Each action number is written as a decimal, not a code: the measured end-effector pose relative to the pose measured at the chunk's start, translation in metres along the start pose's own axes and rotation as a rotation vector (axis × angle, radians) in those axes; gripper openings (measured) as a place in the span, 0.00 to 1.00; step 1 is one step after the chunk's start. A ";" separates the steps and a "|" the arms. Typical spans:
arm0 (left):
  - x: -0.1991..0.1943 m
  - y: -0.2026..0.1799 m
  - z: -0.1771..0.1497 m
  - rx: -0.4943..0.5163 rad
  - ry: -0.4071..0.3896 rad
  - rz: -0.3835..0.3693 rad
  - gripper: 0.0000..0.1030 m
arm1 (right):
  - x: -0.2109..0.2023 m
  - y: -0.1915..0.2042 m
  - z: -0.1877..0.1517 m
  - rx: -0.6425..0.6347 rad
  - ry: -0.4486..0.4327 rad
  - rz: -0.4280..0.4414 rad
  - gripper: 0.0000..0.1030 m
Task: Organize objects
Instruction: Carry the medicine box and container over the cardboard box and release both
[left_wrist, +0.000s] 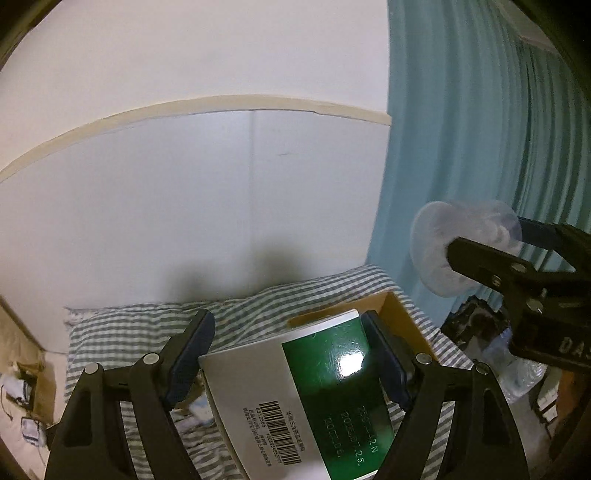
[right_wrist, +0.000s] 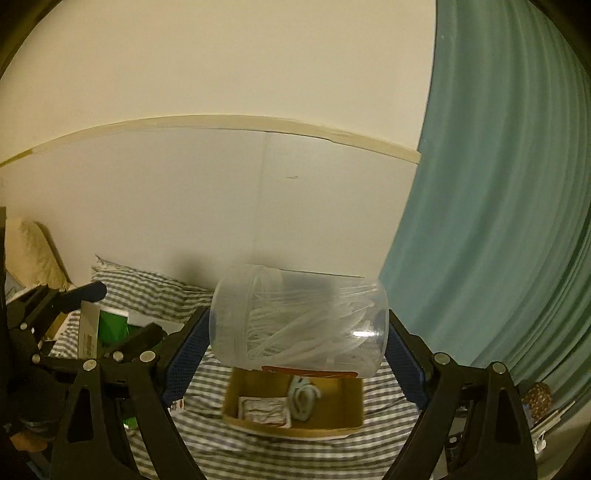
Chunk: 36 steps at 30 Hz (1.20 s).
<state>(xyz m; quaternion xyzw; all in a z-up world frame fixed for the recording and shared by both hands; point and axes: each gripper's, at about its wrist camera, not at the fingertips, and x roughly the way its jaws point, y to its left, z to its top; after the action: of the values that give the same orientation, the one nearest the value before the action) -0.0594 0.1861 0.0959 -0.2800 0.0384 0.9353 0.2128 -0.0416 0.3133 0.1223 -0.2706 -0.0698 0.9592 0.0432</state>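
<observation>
My left gripper (left_wrist: 288, 354) is shut on a white and green box (left_wrist: 295, 391) with a barcode and holds it above the striped bed. The box also shows in the right wrist view (right_wrist: 99, 328), between the left gripper's fingers (right_wrist: 85, 291). My right gripper (right_wrist: 295, 350) is shut on a clear plastic jar (right_wrist: 299, 325) full of thin white sticks, held on its side above an open cardboard box (right_wrist: 295, 406). In the left wrist view the jar (left_wrist: 461, 247) is at the right, in the right gripper's fingers (left_wrist: 480, 258).
The cardboard box (left_wrist: 395, 314) lies on a grey-striped bedsheet (left_wrist: 258, 310) and holds a white packet (right_wrist: 262, 408) and a coiled white item (right_wrist: 303, 398). A white wall panel (left_wrist: 184, 203) stands behind the bed. A teal curtain (right_wrist: 498, 221) hangs at the right. Clutter lies on the floor at the left (left_wrist: 26, 387).
</observation>
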 end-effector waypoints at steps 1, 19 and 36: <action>0.007 -0.005 0.001 0.006 0.007 -0.006 0.80 | 0.007 -0.007 0.001 0.009 0.009 0.001 0.86; 0.131 -0.053 -0.042 0.041 0.198 -0.045 0.80 | 0.166 -0.091 -0.066 0.159 0.305 0.062 0.86; 0.107 -0.060 -0.032 0.084 0.156 -0.008 0.98 | 0.149 -0.092 -0.052 0.202 0.233 0.070 0.96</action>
<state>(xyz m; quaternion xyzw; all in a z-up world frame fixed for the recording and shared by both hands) -0.0985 0.2742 0.0136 -0.3429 0.0929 0.9075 0.2243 -0.1367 0.4278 0.0166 -0.3767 0.0420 0.9243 0.0445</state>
